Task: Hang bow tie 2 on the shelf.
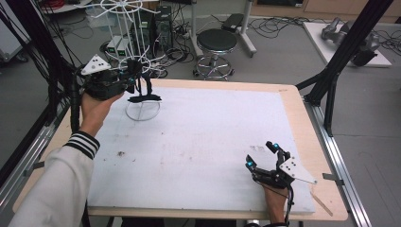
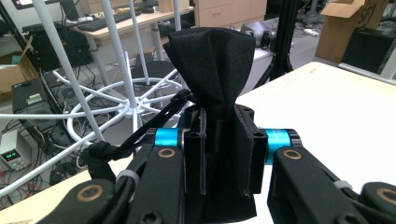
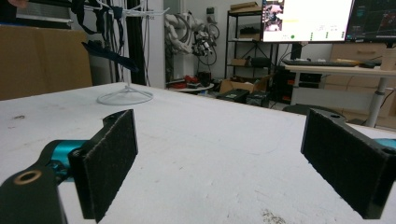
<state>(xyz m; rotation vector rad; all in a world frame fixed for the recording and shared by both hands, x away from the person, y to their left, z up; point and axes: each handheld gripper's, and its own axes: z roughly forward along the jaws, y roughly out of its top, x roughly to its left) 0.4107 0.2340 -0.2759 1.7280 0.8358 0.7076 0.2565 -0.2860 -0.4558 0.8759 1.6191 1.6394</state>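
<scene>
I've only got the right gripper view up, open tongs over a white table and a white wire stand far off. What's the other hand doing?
Observer: The left tongs are shut on a black cloth, pinched between the pads.
Operator: Where is that, relative to the stand?
Observer: In the high view the left tongs are raised beside the white wire rack, at the table's far left corner.
Operator: And my right hand on the table?
Observer: The right tongs sit open near the white mat's near right corner, with nothing between them.
</scene>
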